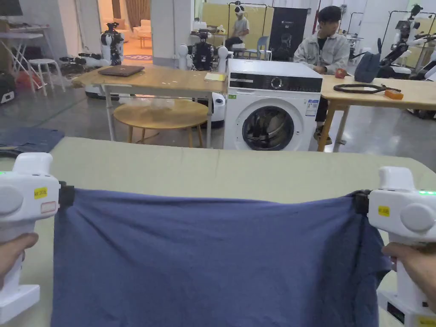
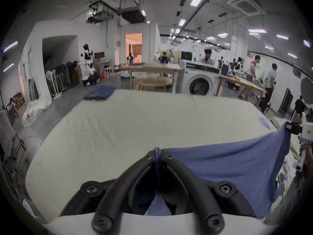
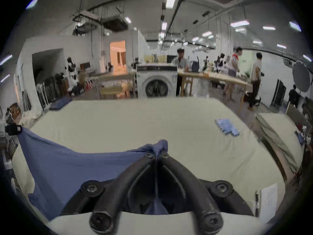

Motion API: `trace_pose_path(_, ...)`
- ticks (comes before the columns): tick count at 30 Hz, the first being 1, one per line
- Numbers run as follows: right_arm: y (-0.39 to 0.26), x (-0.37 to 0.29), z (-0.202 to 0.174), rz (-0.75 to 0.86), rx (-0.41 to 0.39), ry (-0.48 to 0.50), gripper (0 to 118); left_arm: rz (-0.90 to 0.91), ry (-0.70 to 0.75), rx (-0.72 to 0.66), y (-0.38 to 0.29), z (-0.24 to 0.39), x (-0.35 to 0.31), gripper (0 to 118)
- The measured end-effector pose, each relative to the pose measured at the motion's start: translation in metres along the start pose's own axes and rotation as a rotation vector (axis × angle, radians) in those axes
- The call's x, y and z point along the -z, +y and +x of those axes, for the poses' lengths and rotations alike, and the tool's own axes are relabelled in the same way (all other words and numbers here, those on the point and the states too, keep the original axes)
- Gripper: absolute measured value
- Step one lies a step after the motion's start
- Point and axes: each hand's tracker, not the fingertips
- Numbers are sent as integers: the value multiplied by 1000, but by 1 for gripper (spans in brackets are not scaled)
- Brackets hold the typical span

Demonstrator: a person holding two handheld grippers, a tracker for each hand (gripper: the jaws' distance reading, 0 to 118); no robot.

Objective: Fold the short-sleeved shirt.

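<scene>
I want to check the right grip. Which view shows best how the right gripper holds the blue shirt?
The right gripper view: the right gripper has both jaws closed on a bunched edge of the blue shirt. The head view shows its white body; the left gripper view shows it far off, small.

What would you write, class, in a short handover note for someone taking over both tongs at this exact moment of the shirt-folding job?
Left tongs: shut on a top corner of the blue shirt.
Right tongs: shut on the opposite top corner.
Shirt: held up and stretched between the two tongs, hanging in front of the pale covered table, top edge sagging slightly.
Done: shirt picked up and spread out.
Left: no fold shows yet; lay it flat on the table, then probably fold sleeves and sides in and fold it in half.
</scene>
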Motion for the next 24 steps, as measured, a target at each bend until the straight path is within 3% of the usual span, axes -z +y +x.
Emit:
trace_pose_path(7, 78, -67, -18, 151, -23, -23, 0, 135, 4, 2, 69, -7, -73, 0)
trace_pose_path(24, 255, -71, -40, 373, -49, -100, 0, 276, 78, 25, 264, -14, -67, 0)
